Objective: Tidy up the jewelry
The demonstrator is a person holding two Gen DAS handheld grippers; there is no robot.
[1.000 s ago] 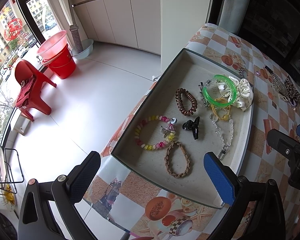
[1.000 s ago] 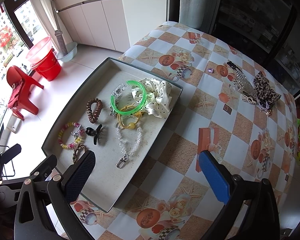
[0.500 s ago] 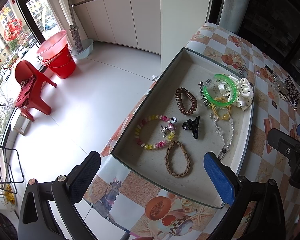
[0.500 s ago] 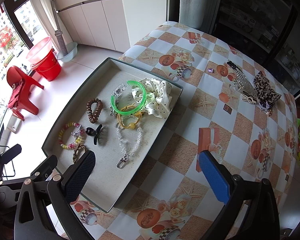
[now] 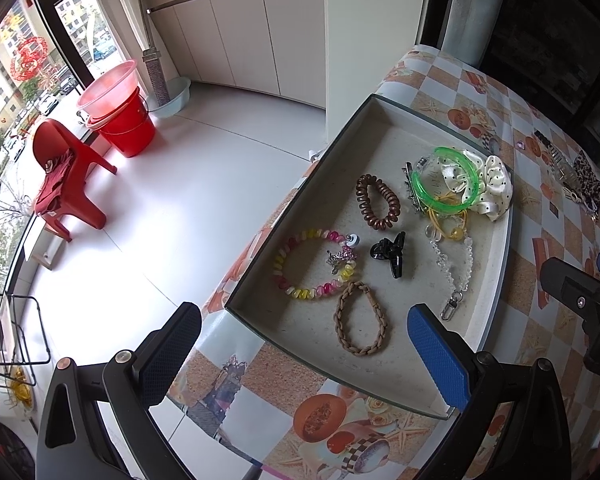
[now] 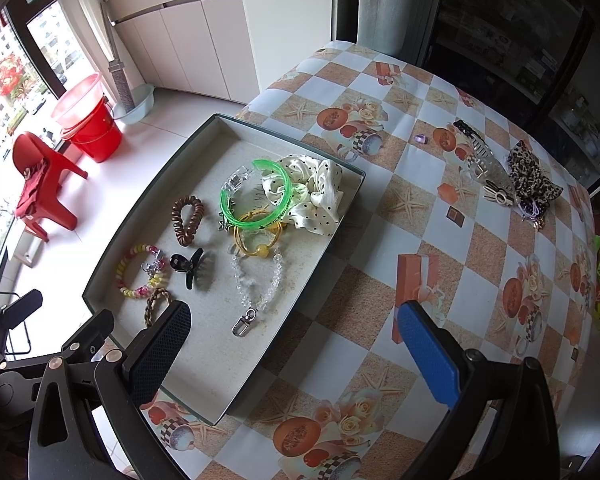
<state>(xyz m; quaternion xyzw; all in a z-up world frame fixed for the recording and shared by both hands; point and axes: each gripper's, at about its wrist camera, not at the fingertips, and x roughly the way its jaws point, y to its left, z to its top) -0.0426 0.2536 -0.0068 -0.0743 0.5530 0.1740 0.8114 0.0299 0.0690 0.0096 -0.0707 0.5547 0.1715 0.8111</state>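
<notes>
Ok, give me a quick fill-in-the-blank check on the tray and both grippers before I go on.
1. The green bangle leans partly on the white polka-dot ____.
2. The clear bead chain ends in a metal ____.
3. The black claw clip lies inside the ____.
4. The left gripper and right gripper are both ____ and hold nothing.

Missing words: scrunchie; clasp; tray; open

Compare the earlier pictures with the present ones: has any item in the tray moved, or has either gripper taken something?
Nothing has visibly changed. The left gripper and the right gripper hover with jaws open and empty, as before. The green bangle, the black claw clip and the braided bracelet lie in the tray where they were.
</notes>
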